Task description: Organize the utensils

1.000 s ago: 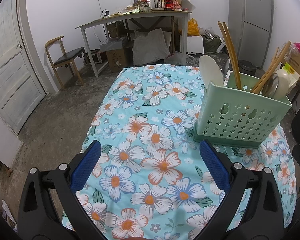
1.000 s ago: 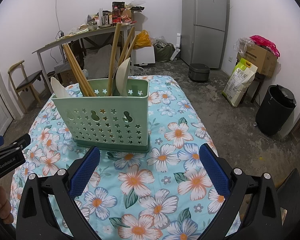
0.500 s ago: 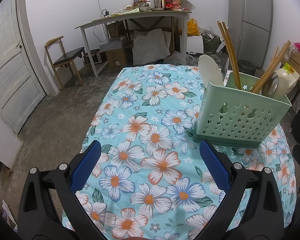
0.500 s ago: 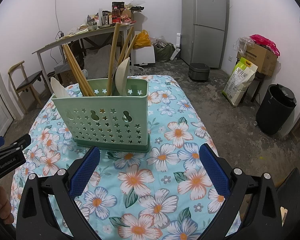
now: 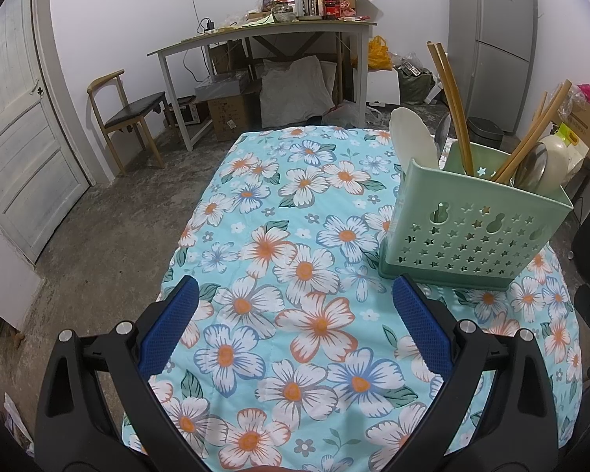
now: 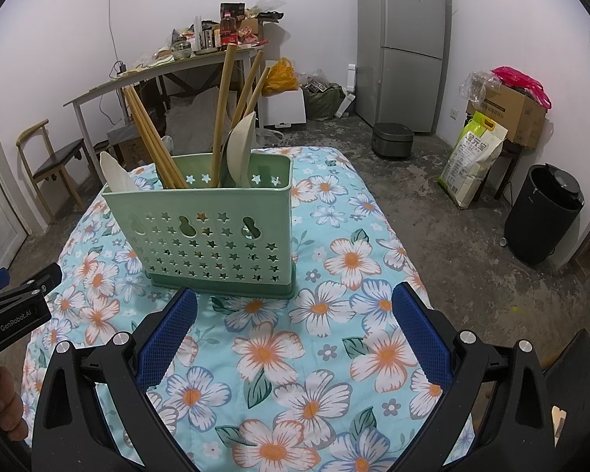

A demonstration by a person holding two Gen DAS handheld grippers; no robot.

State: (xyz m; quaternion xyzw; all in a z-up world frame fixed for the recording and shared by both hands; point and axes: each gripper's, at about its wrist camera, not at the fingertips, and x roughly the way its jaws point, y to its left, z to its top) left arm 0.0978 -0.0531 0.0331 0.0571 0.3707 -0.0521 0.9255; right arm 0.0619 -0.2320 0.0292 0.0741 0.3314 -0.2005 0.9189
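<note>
A pale green utensil holder with star-shaped holes stands on the floral tablecloth. It holds wooden chopsticks, white spoons and a metal spoon. My left gripper is open over the cloth, left of and in front of the holder. My right gripper is open just in front of the holder. Nothing lies between either pair of fingers. In the right wrist view the left gripper's body shows at the left edge.
Beyond the table stand a cluttered desk, a wooden chair, a grey fridge, a black bin, a rice sack and cardboard boxes. A white door is on the left.
</note>
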